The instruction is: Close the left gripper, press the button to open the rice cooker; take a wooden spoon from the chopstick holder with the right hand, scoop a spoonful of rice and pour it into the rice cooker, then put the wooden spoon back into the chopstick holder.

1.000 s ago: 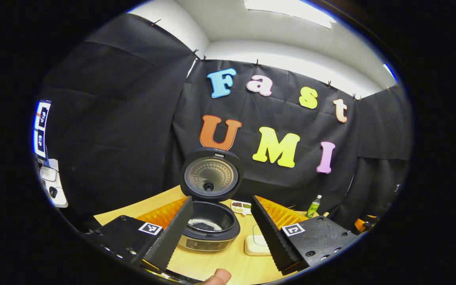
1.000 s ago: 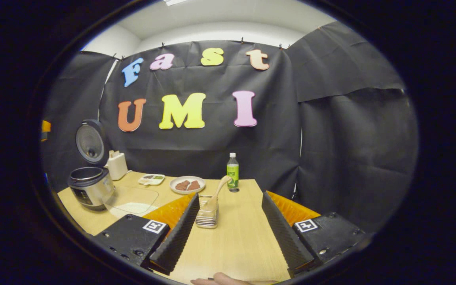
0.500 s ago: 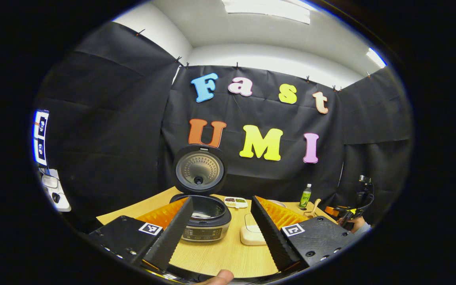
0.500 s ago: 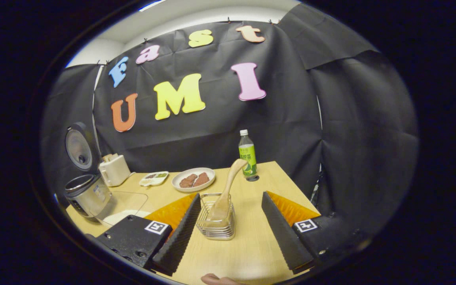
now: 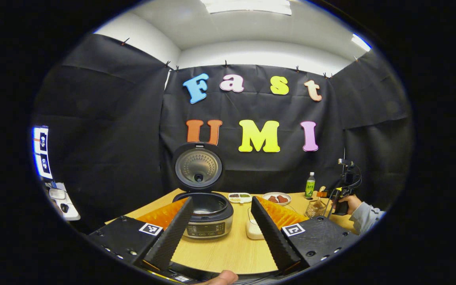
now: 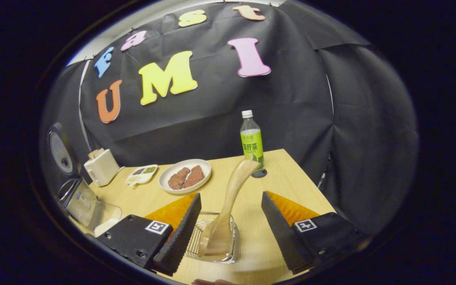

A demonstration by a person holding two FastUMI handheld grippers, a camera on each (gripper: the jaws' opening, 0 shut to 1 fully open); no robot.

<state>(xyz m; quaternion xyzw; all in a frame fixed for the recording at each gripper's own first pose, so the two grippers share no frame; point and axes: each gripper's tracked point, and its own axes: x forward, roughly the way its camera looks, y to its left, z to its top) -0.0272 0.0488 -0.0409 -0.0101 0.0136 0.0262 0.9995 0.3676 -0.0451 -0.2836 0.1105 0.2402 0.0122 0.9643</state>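
**Spoon pickup pending: risk of tipping the holder**

Left gripper view: the left gripper (image 5: 220,229) hangs with jaws apart, holding nothing. The rice cooker (image 5: 207,215) stands ahead between them, lid up.

Right gripper view: the right gripper (image 6: 228,233) has jaws apart. The wooden spoon (image 6: 228,209) leans between them, standing in the chopstick holder (image 6: 232,247). An off-centre closure could drag and tip the light wire holder.
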